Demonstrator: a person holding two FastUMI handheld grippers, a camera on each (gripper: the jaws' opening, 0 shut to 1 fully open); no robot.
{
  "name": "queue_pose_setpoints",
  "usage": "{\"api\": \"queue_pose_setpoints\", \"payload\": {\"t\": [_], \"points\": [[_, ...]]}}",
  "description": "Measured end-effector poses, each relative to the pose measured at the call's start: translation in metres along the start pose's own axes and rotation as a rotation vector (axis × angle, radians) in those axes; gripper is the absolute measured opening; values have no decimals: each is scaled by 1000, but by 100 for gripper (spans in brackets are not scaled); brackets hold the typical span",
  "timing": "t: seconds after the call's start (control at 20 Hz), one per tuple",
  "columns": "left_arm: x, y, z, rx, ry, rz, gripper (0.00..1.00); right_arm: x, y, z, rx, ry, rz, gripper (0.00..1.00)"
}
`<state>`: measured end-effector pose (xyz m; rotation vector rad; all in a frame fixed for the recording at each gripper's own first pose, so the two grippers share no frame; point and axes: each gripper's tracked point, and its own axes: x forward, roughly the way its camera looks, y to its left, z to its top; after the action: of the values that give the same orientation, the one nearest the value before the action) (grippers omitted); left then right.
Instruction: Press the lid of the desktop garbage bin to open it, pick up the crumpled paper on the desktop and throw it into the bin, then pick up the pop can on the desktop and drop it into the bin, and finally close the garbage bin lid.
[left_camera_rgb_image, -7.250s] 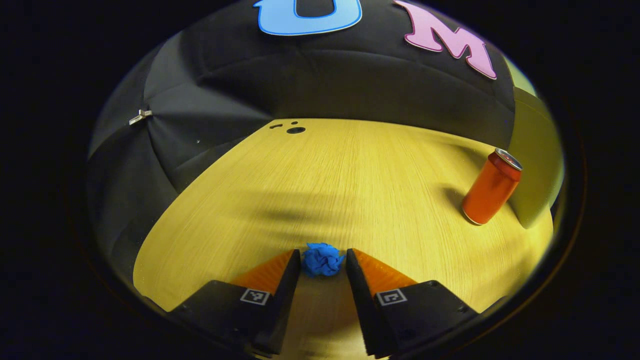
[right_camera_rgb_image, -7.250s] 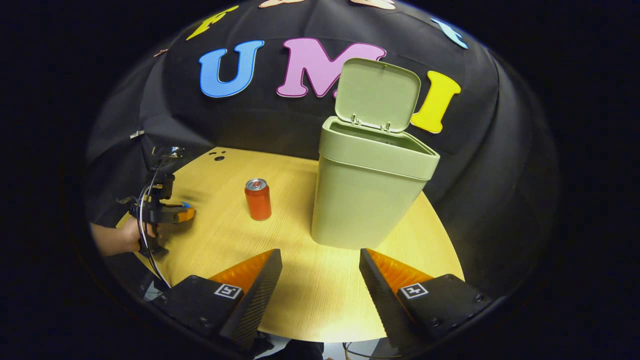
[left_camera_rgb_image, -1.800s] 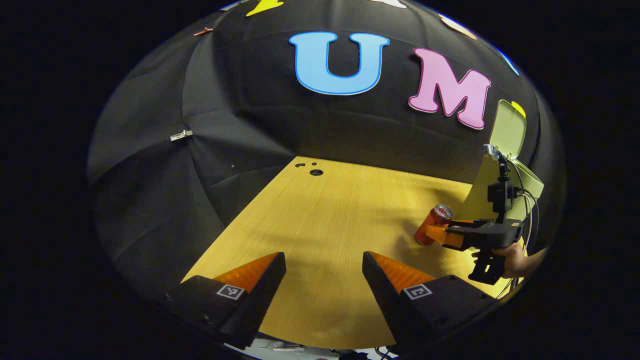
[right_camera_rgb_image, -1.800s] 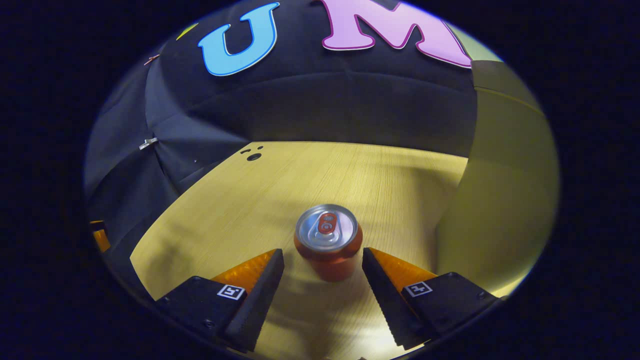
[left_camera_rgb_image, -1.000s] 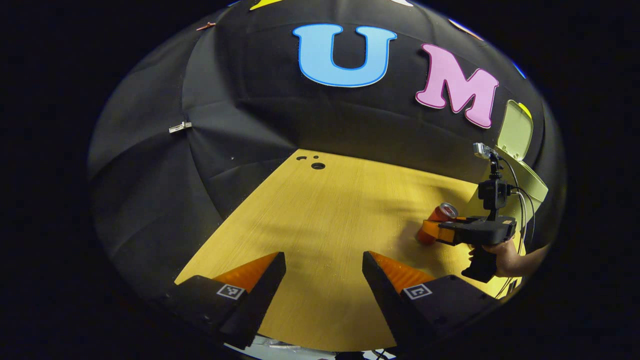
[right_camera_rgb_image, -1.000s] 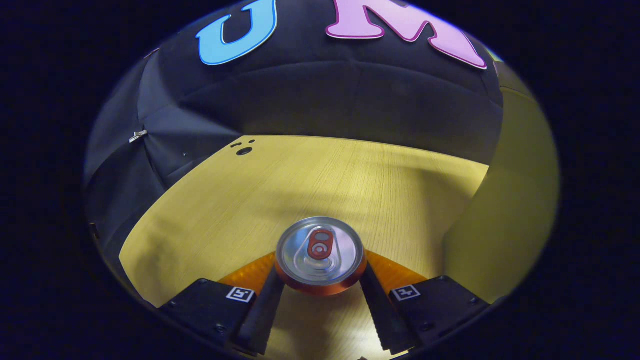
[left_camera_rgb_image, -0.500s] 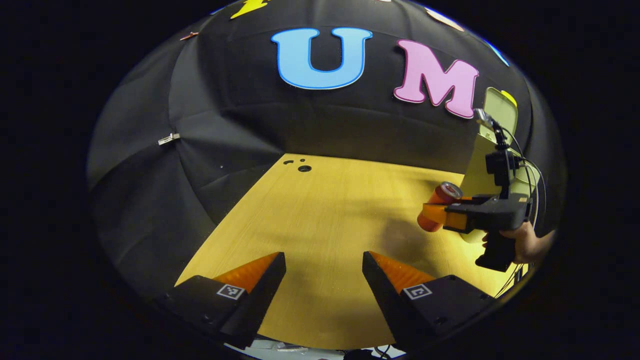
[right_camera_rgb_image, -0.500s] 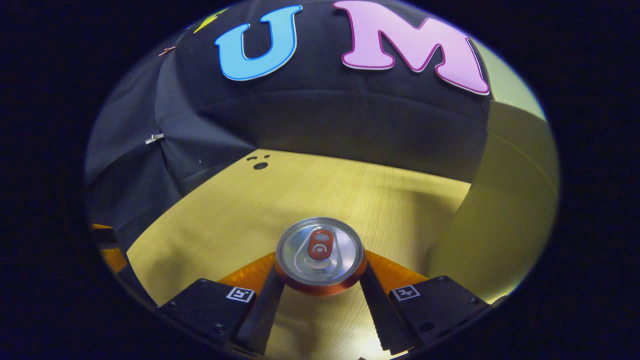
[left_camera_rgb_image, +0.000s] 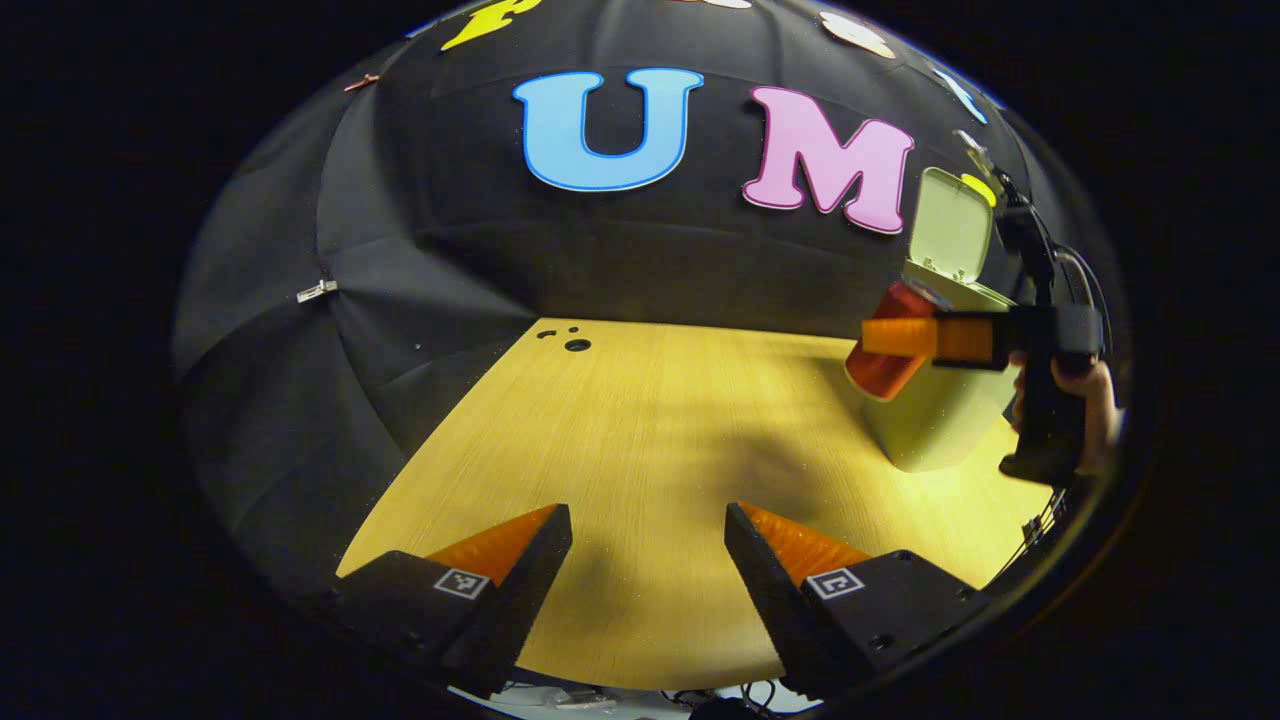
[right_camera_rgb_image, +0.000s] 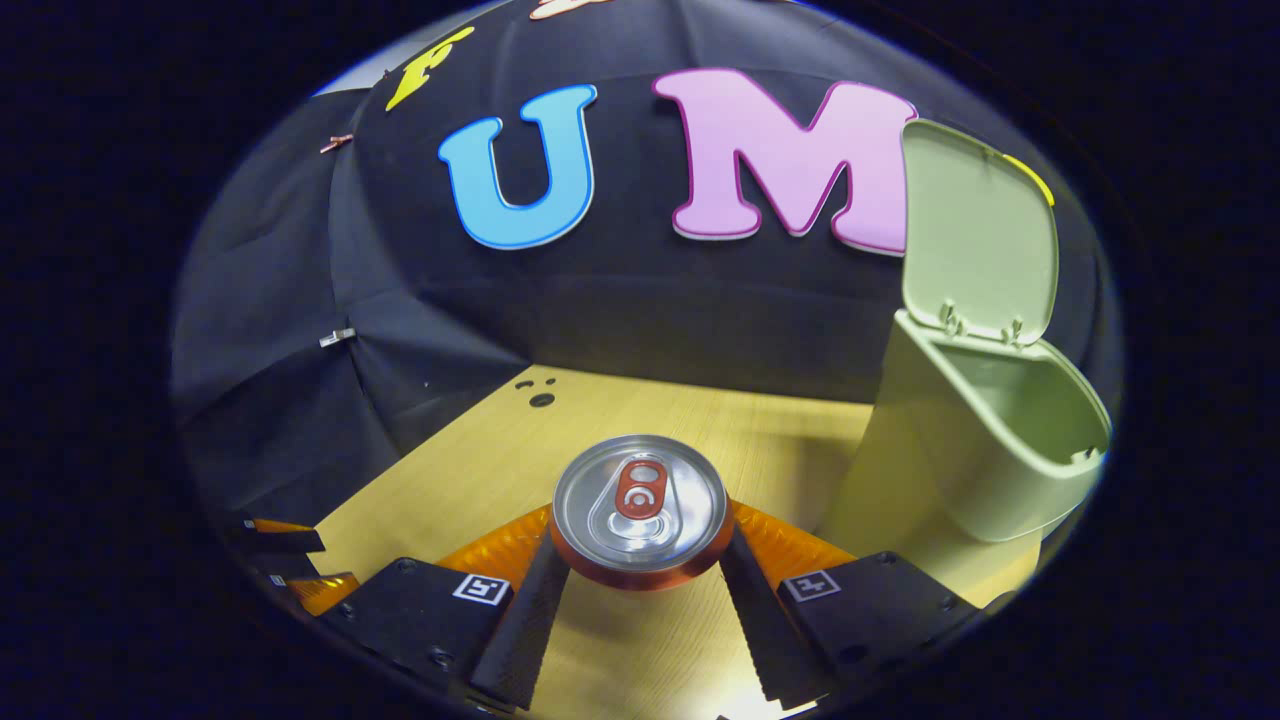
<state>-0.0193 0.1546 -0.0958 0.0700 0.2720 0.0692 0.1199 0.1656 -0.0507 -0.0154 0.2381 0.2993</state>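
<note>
My right gripper (right_camera_rgb_image: 640, 560) is shut on the orange pop can (right_camera_rgb_image: 640, 515), whose silver top faces the camera. In the left gripper view that can (left_camera_rgb_image: 882, 365) hangs in the air beside the pale green bin (left_camera_rgb_image: 935, 410), held by the right gripper (left_camera_rgb_image: 900, 338) and a hand (left_camera_rgb_image: 1095, 395). The bin (right_camera_rgb_image: 940, 460) stands at the right with its lid (right_camera_rgb_image: 975, 235) raised and its mouth open. My left gripper (left_camera_rgb_image: 648, 550) is open above the table's near edge, with nothing between its fingers.
The wooden table (left_camera_rgb_image: 640, 430) runs back to the black cloth wall. Small round holes (left_camera_rgb_image: 577, 344) sit at its far left corner. The left gripper's fingers (right_camera_rgb_image: 290, 560) show at the lower left of the right gripper view.
The right gripper has lifted the can off the table and up beside the bin's rim; the open bin has come into its view. The left gripper stays open and nearly still.
</note>
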Motion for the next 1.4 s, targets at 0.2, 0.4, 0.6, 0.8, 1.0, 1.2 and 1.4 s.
{"api": "queue_pose_setpoints", "payload": {"t": [0.2, 0.4, 0.6, 0.8, 1.0, 1.2, 1.4], "points": [[-4, -10, -15, 68, 11, -53, 99, -36, -11, 44, -31, -88, -29, 83], [-5, -23, -21, 71, 15, -101, 99, -69, -27, 78, -61, -150, -50, 83], [-10, -39, -16, 68, 9, -141, 99, -93, -47, 107, -39, -204, -94, 83], [-14, -47, -10, 90, 0, -137, 99, -105, -80, 128, -10, -246, -129, 83], [-15, -53, -8, 65, 7, -93, 99, -112, -121, 138, -5, -268, -164, 83], [-13, -73, -10, -5, 29, -80, 99, -109, -167, 142, 14, -276, -208, 83], [-10, -94, 2, -56, 10, -53, 98, -96, -206, 130, 18, -244, -241, 83]]}}
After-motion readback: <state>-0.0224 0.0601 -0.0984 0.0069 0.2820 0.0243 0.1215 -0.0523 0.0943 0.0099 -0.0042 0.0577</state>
